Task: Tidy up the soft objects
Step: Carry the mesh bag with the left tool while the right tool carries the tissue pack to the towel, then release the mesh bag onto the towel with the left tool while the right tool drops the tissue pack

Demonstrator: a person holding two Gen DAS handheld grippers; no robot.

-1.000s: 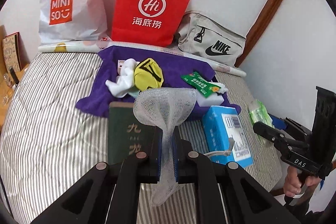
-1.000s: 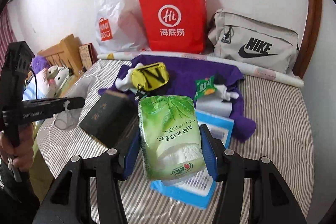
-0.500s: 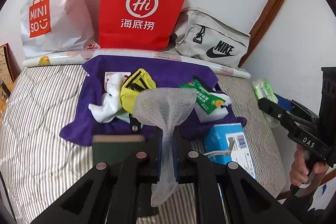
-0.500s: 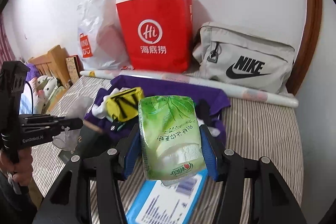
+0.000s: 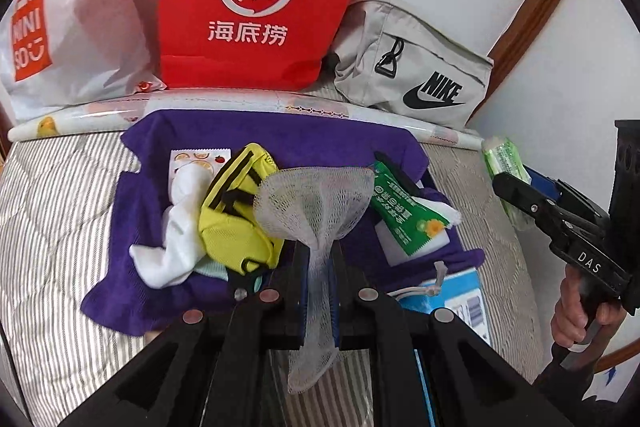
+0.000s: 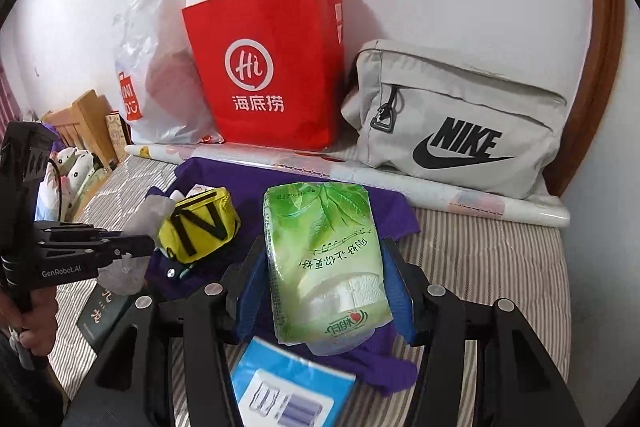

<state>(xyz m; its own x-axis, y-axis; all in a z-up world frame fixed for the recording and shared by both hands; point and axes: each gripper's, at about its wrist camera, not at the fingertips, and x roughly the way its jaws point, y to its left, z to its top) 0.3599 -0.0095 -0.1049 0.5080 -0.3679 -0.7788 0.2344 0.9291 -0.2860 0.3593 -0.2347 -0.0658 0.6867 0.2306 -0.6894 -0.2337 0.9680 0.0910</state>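
We have the left hand-held gripper (image 5: 318, 267) pinched fully closed on a limp, weightless mesh net (image 5: 316, 203), gripped at its narrow neck. Our right hand-held gripper (image 6: 326, 287), half-open, squeezes a light, squashy, slick-wrapped tissue pack (image 6: 324, 259) across its middle, so it could slip.

Striped bed (image 5: 52, 227). On it: purple towel (image 5: 280, 131) mid, blue box (image 6: 288, 387) at near edge partly on towel, dark book (image 6: 100, 315) left. Along wall: paper roll (image 6: 440, 191), plastic bag (image 5: 72, 39), red bag (image 6: 272, 67), grey bag (image 6: 460, 119).
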